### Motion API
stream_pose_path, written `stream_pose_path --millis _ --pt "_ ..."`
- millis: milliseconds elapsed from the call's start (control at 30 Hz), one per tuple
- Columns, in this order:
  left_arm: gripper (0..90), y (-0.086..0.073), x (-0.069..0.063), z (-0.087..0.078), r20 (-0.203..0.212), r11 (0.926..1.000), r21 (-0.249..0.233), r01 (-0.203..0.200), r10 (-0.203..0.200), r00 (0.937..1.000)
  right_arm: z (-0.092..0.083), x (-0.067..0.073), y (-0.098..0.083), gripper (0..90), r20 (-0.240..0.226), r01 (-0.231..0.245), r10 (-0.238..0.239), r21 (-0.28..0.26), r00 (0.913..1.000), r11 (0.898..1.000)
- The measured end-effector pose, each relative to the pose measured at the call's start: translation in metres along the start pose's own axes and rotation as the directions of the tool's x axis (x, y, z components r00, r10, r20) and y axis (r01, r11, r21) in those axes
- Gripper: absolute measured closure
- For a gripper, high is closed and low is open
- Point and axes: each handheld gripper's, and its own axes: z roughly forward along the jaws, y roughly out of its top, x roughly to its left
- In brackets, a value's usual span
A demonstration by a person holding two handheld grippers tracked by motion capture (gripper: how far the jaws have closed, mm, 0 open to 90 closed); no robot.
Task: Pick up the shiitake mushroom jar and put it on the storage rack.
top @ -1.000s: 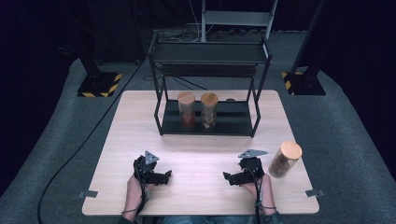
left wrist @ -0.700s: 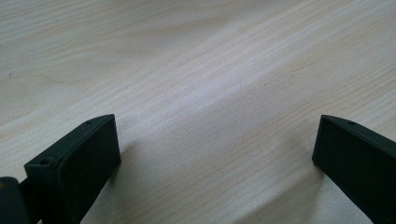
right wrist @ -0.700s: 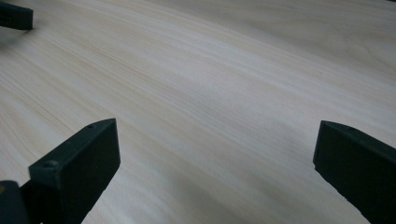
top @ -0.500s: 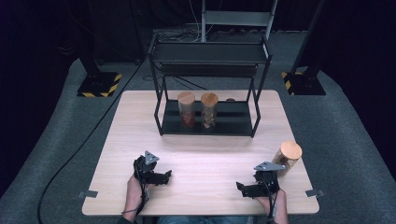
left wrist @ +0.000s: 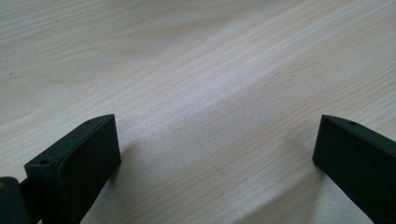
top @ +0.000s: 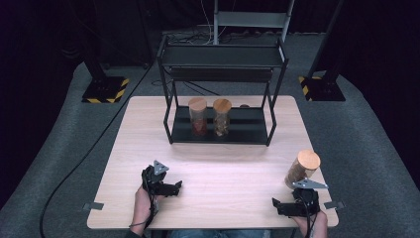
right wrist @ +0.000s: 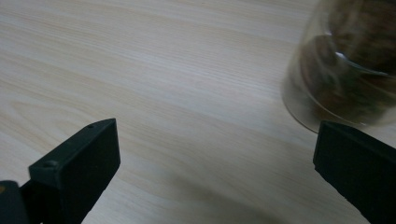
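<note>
I am holding the left gripper (top: 171,188) low over the pale wooden table (top: 223,168), near its front edge and left of centre. The hand (top: 143,201) behind it is coming in from the bottom edge of the high view, forearm angled slightly inward, and the gripper is pointing roughly toward the table's right. In the left gripper view its two black jaws are standing wide apart with bare wood grain between them; they are pinching nothing.

I am holding the right gripper (top: 278,206) at the front right corner of the table, hand (top: 309,220) just at the table's edge, jaws pointing left across the table. In the right gripper view (right wrist: 215,177) the jaws are also spread wide, with nothing between them.

The tall glass jar with a round wooden lid (top: 302,168), filled with brown contents, is standing on the table just beyond the right gripper and close to it. In the right gripper view its glass base (right wrist: 345,70) is sitting at upper right, outside the jaw gap, just past the right-hand jaw. I cannot tell whether jaw and glass are touching.

Farther back, a black metal two-tier rack (top: 223,89) is holding two similar wooden-lidded jars (top: 209,116) side by side on its lower shelf.
</note>
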Motion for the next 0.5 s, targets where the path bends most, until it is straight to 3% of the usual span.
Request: stream_pose_path --millis 133,333,500 --pt "0.0 0.000 0.000 0.000 0.000 1.0000 0.001 0.000 0.000 1.0000 -0.007 -0.013 -0.003 0.0 0.055 -0.026 0.026 -0.002 0.9981 1.000" --pt "0.0 0.000 0.000 0.000 0.000 1.0000 0.001 0.001 -0.001 1.0000 -0.016 -0.028 -0.004 0.0 0.164 -0.061 0.061 -0.008 0.9845 0.998" --pt "0.0 0.000 0.000 0.000 -0.001 1.0000 0.002 -0.002 0.002 1.0000 -0.013 -0.036 0.003 0.0 0.172 -0.064 0.076 -0.077 0.9822 0.995"
